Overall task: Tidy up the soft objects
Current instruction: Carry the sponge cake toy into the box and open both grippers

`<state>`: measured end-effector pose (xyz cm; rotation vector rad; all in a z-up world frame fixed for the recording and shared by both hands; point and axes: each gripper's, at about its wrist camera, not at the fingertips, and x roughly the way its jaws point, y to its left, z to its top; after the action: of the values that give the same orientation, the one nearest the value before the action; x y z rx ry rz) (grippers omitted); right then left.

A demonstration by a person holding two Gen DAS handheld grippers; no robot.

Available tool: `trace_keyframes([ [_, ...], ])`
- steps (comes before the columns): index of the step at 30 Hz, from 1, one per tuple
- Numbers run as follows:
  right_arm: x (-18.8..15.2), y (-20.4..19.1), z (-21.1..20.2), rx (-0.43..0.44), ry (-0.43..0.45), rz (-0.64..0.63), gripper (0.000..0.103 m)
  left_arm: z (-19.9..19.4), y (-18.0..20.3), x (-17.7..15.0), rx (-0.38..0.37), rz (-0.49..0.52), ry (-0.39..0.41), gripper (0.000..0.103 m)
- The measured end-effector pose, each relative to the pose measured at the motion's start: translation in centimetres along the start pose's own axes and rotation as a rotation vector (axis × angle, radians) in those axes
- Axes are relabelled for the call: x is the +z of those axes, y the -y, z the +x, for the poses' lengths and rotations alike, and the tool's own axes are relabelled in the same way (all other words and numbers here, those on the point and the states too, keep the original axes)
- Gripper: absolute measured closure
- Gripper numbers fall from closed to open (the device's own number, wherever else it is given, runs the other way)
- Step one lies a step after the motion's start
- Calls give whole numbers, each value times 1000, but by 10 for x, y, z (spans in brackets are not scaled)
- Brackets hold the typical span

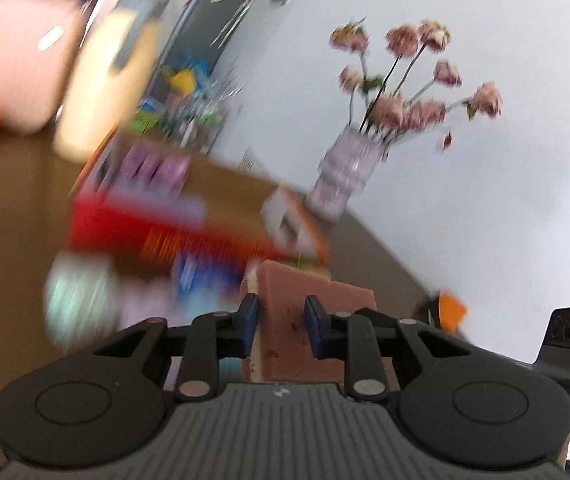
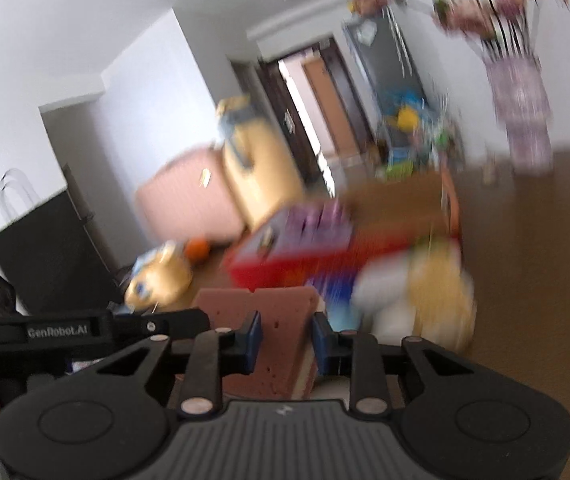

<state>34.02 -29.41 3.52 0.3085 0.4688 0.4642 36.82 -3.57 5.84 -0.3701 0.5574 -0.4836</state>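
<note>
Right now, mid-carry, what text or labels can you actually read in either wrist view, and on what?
"GenRobot.AI": white lettering on the black body of the left gripper, seen in the right wrist view.
Red box: orange print on its side, too blurred to read.
Pink suitcase: a pale badge, unreadable.
Small logo on each gripper's grey housing: too small to read.
Nothing else is legible.

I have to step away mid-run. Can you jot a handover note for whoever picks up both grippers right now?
Left gripper: shut on the pink sponge block, lifted over the table.
Right gripper: shut on the same kind of sponge, possibly the same piece.
Red box sits ahead; soft yellow toy beside it, still loose.
Done: sponge picked up. Left: place it, then the toys. Views are blurred.
</note>
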Motion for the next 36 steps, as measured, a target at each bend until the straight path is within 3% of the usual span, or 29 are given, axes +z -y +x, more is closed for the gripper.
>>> trace_keyframes([
  [3, 71, 33, 49, -47, 5, 7, 76, 77, -5, 73, 11, 9, -33, 78],
  [6, 130, 74, 115, -124, -37, 41, 76, 160, -21, 122, 27, -22, -110, 78],
  [11, 169, 140, 223, -218, -177, 90, 77, 270, -53, 144, 88, -90, -213, 78],
  [15, 162, 145, 276, -345, -260, -48, 77, 316, -66, 132, 144, -82, -265, 78],
  [20, 144, 132, 301, -469, -275, -245, 79, 332, -72, 119, 162, -119, -288, 80],
  [25, 148, 133, 295, -459, -254, -223, 73, 322, -62, 123, 183, -92, -261, 71],
  [29, 161, 120, 267, -421, -221, -207, 58, 283, -47, 141, 198, -41, -212, 63],
  [33, 185, 96, 222, -404, -176, -254, 52, 227, -26, 163, 307, 81, -147, 54],
  [36, 199, 74, 179, -401, -135, -278, 40, 177, -14, 170, 391, 200, -97, 39],
])
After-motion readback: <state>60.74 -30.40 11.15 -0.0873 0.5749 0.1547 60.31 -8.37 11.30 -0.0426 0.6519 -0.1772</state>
